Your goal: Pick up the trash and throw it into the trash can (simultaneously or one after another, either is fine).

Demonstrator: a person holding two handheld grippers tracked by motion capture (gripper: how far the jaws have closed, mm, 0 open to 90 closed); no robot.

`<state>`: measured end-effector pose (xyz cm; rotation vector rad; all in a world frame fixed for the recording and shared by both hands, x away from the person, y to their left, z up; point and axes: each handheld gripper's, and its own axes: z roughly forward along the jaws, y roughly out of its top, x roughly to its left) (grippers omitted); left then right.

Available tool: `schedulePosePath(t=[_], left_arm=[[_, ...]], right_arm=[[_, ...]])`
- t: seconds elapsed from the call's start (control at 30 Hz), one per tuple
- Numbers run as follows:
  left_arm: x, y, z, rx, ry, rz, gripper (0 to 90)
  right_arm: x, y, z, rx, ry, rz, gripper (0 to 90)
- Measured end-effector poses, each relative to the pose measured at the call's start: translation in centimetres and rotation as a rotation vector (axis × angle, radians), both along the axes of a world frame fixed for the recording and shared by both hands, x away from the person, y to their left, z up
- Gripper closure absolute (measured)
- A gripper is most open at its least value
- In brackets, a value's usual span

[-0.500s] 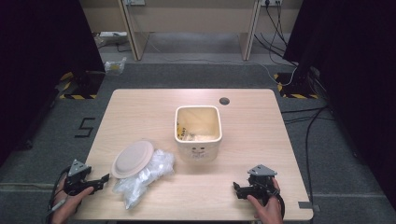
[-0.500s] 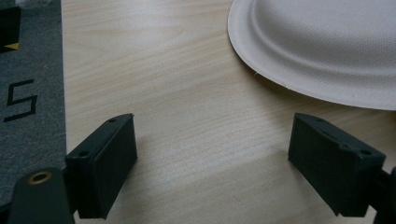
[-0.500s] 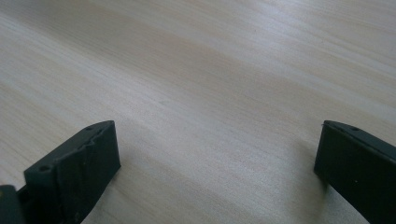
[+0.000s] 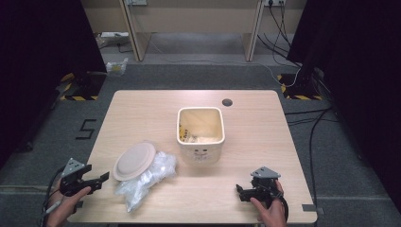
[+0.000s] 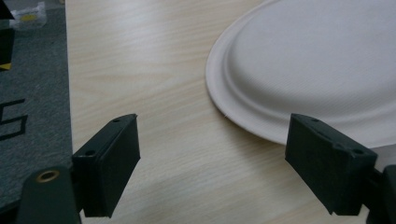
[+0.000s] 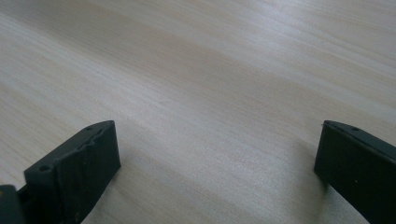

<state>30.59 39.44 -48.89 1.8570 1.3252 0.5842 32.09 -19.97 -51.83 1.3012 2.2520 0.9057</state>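
Black jaws of the left gripper are standing wide apart with only bare wood between them, gripping nothing; in the left gripper view they are framing the near rim of the paper plate, which is lying just ahead of them, close but not touched. From the high view that plate is sitting upside down, its pale domed back facing up, and it is resting partly on a crumpled clear plastic bag that is spreading out toward the table's near edge. What the bag is holding cannot be told from here. Over at the near right corner, the right gripper is lying low over the table, pointing left, and in the right gripper view its jaws are likewise gaping over bare wood grain, released and grasping nothing. Between and beyond both grippers, near the middle of the table, a cream square container is standing upright and open at the top; small pale scraps and a few yellowish bits are lying at its bottom, too small to identify. A dark round hole is showing in the tabletop beyond it
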Motion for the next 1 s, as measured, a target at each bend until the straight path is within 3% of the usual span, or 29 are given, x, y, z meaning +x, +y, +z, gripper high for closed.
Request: schedulePosePath(t=[0.17, 0.43, 0.47, 0.57, 0.73, 1.0], left_arm=[[-0.3, -1.0, 1.2, -0.007, -0.018, -0.041, 16.9], [-0.9, -4.4, 2.8, -0.027, -0.023, -0.166, 16.4], [-0.9, -4.4, 2.8, -0.027, -0.023, -0.166, 16.4], [-0.7, -6.0, 2.9, -0.017, -0.014, -0.231, 16.4], [0.0, -7.5, 2.5, 0.01, 0.0, -0.277, 16.4], [1.0, -8.9, 2.0, 0.045, 0.019, -0.318, 16.5]], right_arm=[[0.0, 0.0, 0.0, 0.0, 0.002, 0.0, 0.2], [0.1, 0.0, 0.0, 0.0, 0.003, 0.001, 0.2], [0.1, 0.0, 0.0, 0.0, 0.003, 0.002, 0.2], [0.1, 0.0, 0.0, 0.0, 0.003, 0.002, 0.2], [0.1, 0.0, 0.0, 0.0, 0.003, 0.001, 0.2], [0.1, 0.0, 0.0, 0.0, 0.003, 0.002, 0.2]])
